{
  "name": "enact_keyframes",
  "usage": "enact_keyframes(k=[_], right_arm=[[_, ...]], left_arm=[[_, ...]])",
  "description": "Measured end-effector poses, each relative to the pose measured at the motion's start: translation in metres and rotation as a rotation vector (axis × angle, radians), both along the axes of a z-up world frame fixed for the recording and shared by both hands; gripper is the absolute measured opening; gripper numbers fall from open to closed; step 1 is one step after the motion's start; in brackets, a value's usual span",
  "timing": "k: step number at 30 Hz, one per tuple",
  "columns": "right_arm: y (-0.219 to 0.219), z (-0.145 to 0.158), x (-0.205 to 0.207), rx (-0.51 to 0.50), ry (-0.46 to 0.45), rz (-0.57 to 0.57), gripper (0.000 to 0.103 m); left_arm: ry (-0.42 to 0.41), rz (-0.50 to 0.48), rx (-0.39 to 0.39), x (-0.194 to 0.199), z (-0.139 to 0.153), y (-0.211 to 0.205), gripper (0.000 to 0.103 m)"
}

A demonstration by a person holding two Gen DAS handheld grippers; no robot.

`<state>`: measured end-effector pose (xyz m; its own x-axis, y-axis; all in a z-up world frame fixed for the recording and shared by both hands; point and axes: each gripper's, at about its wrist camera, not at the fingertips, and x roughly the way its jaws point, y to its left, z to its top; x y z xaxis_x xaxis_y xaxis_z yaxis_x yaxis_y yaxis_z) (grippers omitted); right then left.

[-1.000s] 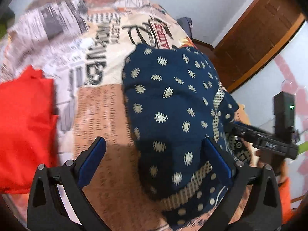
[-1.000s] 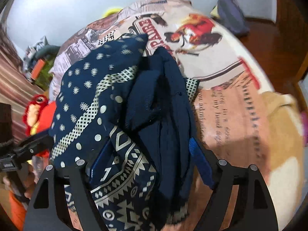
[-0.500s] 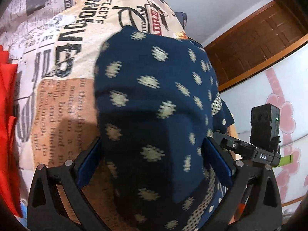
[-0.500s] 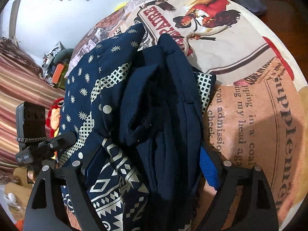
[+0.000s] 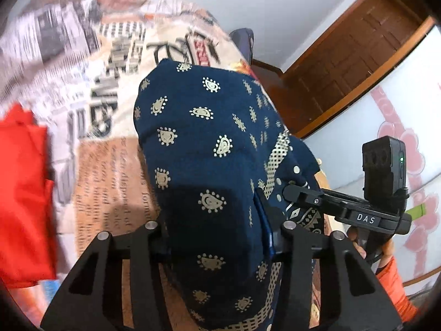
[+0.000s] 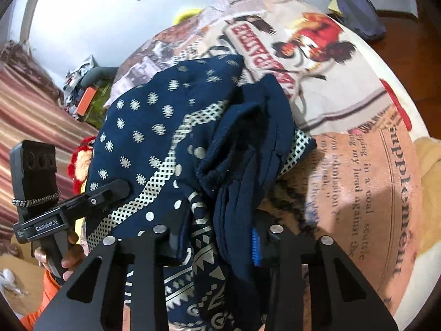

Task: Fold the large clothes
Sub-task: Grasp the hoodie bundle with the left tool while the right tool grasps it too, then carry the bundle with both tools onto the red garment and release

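A: Across the middle of both wrist views, 1 navy garment point(image 5: 198, 143), bunched on a bedspread point(image 5: 104, 149) printed like old newspaper. Small cream paisley motifs over the navy, a cream lattice band along an edge.

B: Right wrist view adds more. Same garment point(image 6: 154, 138), lattice band running diagonally from centre toward lower left, geometric cream border at bottom centre, plain navy folds heaped right of centre.

A: Left gripper point(image 5: 217, 237): its jaws have just been closing, and the fabric sits between them. Both pads press into a thick wad of cloth at bottom centre. Blue pad visible on the right finger; the left pad is buried.

B: Right gripper point(image 6: 217, 242): same, jaws just closing, narrow now, clamped on the plain navy folds and the patterned border. Blue pad shows at the right finger.

A: Both grippers angle downward at the bedspread. Right gripper also shows at the right edge of the left view, fingers of a hand point(image 5: 358, 245) around its handle, orange sleeve point(image 5: 394, 287) below.

B: Left hand point(image 6: 69, 256) at lower left of mine, wrapped around the left gripper's handle.

A: Red cloth point(image 5: 22, 193) at the left edge, apart from the navy garment. Wooden door point(image 5: 344, 63) upper right.
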<state>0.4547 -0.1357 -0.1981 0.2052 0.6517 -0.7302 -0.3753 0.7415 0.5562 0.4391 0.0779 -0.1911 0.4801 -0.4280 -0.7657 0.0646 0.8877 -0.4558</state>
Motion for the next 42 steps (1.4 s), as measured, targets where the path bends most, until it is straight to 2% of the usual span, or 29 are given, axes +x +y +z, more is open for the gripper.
enact_keyframes(k=[4,11,16,20,28,32,35,38,42], right_arm=[[0.018,0.027,-0.013,-0.001,-0.049,0.018,0.029],[0.077,0.077,-0.025,0.014,-0.146,0.065,0.029],[0.128,0.097,-0.035,0.026,-0.185,0.112,0.029],[0.177,0.097,-0.038,0.028,-0.194,0.157,0.029],[0.268,0.062,-0.038,0.041,-0.134,0.213,0.029],[0.298,0.038,-0.038,0.044,-0.079,0.217,0.029],[0.314,0.021,-0.035,0.009,-0.080,0.202,0.027],[0.321,0.014,-0.035,-0.067,-0.129,0.167,0.024],[0.321,0.003,-0.031,-0.161,-0.135,0.165,0.024]], left_arm=[[-0.056,0.011,0.030,-0.022,0.034,0.015,0.045],[-0.150,0.067,0.038,-0.059,0.091,0.074,0.045],[-0.179,0.126,0.041,-0.074,0.106,0.130,0.045],[-0.180,0.176,0.046,-0.087,0.107,0.179,0.045],[-0.138,0.274,0.080,-0.103,0.083,0.265,0.045],[-0.090,0.322,0.061,-0.099,0.053,0.303,0.045],[-0.014,0.357,0.065,-0.090,0.018,0.325,0.046],[0.075,0.414,0.009,-0.082,-0.026,0.351,0.048],[0.053,0.449,-0.092,-0.093,-0.043,0.369,0.052]])
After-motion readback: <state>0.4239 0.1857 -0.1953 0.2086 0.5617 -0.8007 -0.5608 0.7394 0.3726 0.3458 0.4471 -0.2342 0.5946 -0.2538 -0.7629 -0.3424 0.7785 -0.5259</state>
